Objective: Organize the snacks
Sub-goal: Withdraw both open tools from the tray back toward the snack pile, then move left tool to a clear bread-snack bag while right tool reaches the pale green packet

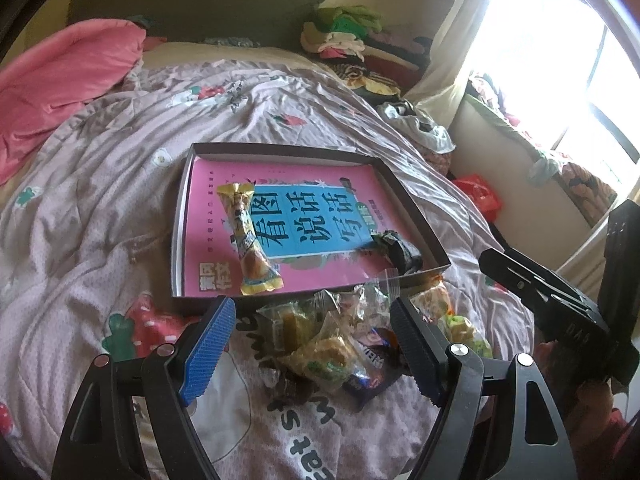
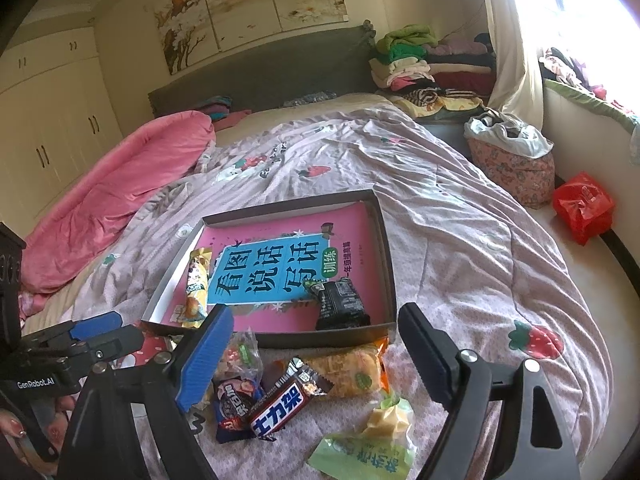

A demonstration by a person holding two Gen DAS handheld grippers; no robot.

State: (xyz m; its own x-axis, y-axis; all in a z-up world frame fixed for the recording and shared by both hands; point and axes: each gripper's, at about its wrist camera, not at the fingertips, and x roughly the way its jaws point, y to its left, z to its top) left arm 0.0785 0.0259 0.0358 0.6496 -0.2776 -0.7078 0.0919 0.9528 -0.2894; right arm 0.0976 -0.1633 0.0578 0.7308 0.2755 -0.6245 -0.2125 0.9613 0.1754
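Bed quilt (image 2: pixel 460 240), snack pile (image 2: pixel 304 384) beneath both wide-open, empty tongs (image 2: pixel 316 344), tray (image 2: pixel 386 248) beyond

Home bedroom: bed w/ quilt (image 2: pixel 400 184), headboard (image 2: pixel 260 68), wardrobe (image 2: pixel 52 120), folded clothes (image 2: pixel 404 60).

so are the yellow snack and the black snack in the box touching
Apart. The left wrist view shows the yellow snack at the box's left and the black snack at its right, pink book between.
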